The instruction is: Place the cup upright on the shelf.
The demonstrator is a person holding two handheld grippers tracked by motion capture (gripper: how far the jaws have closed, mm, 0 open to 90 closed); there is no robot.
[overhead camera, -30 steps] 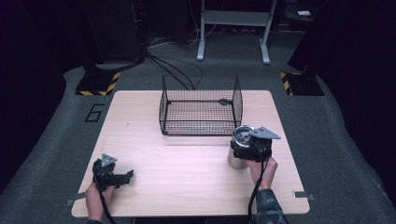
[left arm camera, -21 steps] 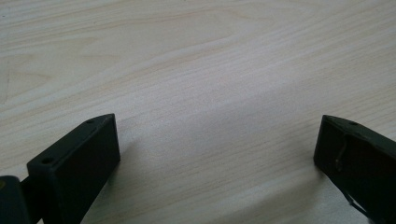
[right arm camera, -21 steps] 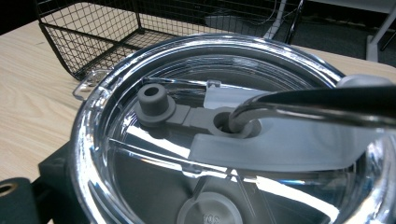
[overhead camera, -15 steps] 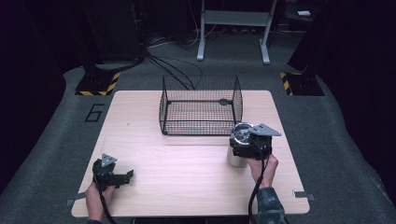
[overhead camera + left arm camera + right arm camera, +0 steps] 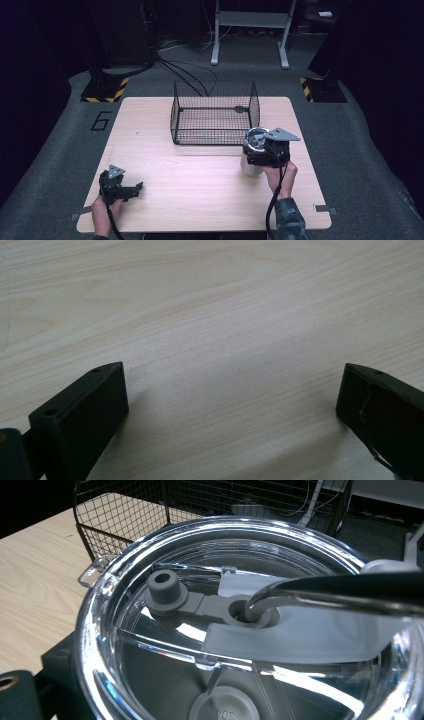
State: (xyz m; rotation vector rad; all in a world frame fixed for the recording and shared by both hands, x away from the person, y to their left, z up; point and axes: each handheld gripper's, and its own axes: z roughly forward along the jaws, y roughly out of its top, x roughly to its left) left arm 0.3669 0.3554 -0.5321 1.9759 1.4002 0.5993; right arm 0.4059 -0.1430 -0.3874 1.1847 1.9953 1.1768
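Tumbler [image 5: 251, 162]: metal cup with a clear lid, standing upright on the table [image 5: 200, 210], just in front of the wire basket's right front corner.
Lid [image 5: 220, 630]: clear plastic, seated on the tumbler; grey rubber stopper [image 5: 164, 586] on its strap stands out of the drinking hole; a dark curved bar crosses the lid's right half in the right gripper view.
Right tool [image 5: 266, 150]: sits right over and around the tumbler's top, clenched on the tumbler just below the lid; one black jaw visible at the tumbler's left side in the right gripper view, the other hidden behind the lid.
Right hand [image 5: 281, 175]: behind the right tool, on the side away from the wire basket.
Wire basket [image 5: 215, 114]: black mesh, open top, at the far middle of the table; tumbler is outside it, near its front wall.
Left tool [image 5: 131, 189]: well apart from the wire basket, toward the table's near left corner; jaws released, spread wide, nothing between them but bare wood, lying low over the table.
Left hand [image 5: 102, 212]: behind the left tool at the table's near edge.
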